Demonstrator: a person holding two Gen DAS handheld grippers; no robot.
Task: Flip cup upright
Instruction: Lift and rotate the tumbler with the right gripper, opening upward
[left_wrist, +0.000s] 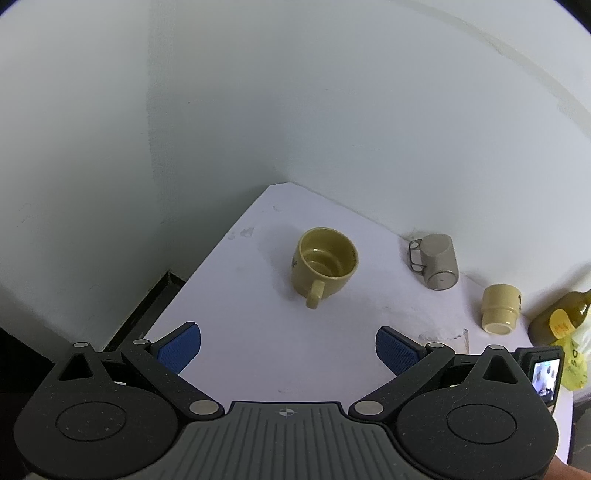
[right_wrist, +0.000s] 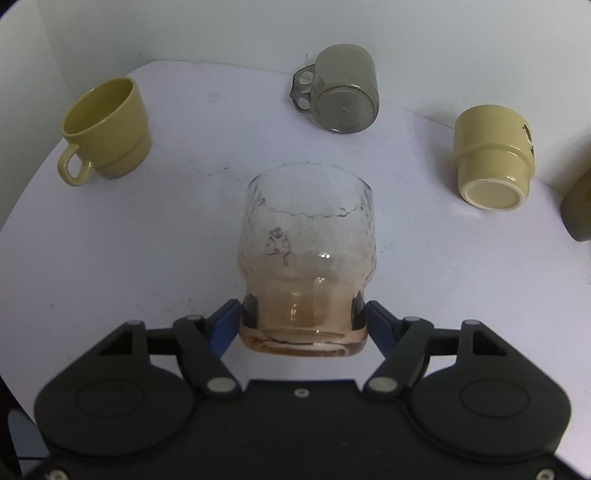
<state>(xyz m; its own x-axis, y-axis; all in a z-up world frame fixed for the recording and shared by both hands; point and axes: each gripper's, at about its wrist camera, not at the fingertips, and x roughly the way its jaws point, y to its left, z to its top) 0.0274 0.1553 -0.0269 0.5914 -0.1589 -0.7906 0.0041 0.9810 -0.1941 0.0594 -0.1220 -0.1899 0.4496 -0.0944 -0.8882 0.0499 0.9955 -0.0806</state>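
- Your right gripper (right_wrist: 303, 317) is clamped on the base of a clear glass cup (right_wrist: 308, 258); the blue pads press it from both sides, and its open mouth points away from the camera, over the white table (right_wrist: 110, 258).
- Only the right wrist view shows that hold. The left wrist view catches just a faint sliver of the glass cup (left_wrist: 448, 338) near its right finger.
- Your left gripper (left_wrist: 288, 349) is spread wide with nothing between its pads, hovering over the table's (left_wrist: 258, 332) near edge.
- Both views show a yellow mug (left_wrist: 323, 264) (right_wrist: 105, 131) standing upright, a grey mug (left_wrist: 436, 262) (right_wrist: 341, 88) and a second yellow cup (left_wrist: 500, 308) (right_wrist: 493, 158), these last two base up.
- Only the left view shows an olive bottle (left_wrist: 565, 314) with a yellow label at the table's right end; its writing is too blurred to read.
- The glass carries a small dark printed figure (right_wrist: 279, 243), not legible as text.
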